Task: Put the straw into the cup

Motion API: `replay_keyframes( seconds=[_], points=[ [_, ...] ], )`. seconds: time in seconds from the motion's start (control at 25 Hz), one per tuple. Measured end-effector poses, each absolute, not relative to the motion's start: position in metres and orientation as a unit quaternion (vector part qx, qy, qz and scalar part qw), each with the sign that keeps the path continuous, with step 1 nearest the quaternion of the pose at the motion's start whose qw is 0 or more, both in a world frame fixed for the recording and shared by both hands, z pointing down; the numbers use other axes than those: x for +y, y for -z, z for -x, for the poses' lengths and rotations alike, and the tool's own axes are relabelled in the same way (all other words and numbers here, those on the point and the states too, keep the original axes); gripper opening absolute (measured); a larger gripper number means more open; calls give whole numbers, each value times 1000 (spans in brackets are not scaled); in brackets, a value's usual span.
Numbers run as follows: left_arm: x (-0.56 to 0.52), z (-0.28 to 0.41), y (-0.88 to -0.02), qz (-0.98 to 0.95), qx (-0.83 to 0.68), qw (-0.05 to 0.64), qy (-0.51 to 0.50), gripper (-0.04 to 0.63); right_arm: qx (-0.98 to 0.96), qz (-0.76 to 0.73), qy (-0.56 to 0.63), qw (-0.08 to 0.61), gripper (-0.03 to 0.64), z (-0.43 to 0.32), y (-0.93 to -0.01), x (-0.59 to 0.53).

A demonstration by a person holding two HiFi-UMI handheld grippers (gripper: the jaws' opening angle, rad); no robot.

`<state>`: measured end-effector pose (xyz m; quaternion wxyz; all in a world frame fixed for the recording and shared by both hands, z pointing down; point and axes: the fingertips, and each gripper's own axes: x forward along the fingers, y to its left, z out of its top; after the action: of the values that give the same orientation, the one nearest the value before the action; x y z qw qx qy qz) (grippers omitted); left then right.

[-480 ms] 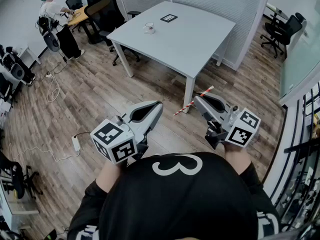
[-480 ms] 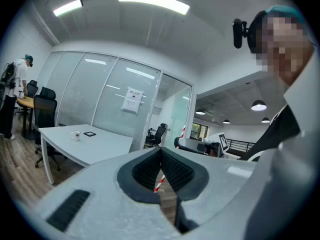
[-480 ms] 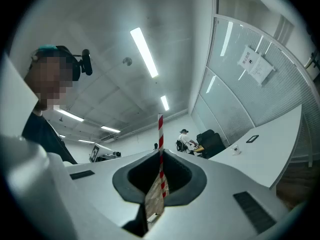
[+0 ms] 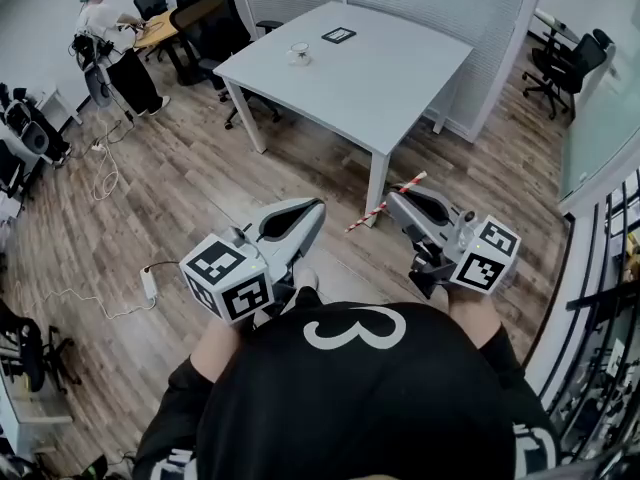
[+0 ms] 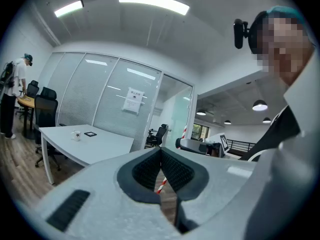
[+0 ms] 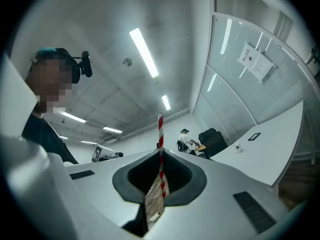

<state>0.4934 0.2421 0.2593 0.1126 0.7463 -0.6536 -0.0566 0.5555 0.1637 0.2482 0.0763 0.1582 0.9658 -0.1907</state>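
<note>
While the white table (image 4: 370,78) stands well apart from the operator across the wooden floor (image 4: 180,188), the task is judged to be at its carrying stage, with insertion not yet begun.

The left gripper (image 4: 318,208) is held level with its jaws together at the tips. Nothing lies between them; the striped length seen through their gap in the left gripper view belongs to the other hand.

The right gripper (image 4: 393,200) is tilted slightly upward, its jaws clamped on the straw (image 4: 385,206).

The cup (image 4: 297,55), small and white, stands on the far part of the table, near a dark flat card (image 4: 338,36).

The straw is red-and-white striped and is taken near mid-length, so both ends project to either side of the jaws in the head view. In the right gripper view it rises between the pads (image 6: 150,184) and past the tips.

Handling assessment: the item appears light, thin and easily crushed or kinked, so a gentle pinch is advised. A hold nearer one end would probably leave more free length to lower into the cup.
</note>
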Motion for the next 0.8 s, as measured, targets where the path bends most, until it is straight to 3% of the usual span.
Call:
replay_keyframes(
  seconds=[0.8],
  points=[
    [204, -399, -278, -747, -651, 126, 48, 15, 958, -152, 227, 89, 28, -466, -264, 119]
  ],
)
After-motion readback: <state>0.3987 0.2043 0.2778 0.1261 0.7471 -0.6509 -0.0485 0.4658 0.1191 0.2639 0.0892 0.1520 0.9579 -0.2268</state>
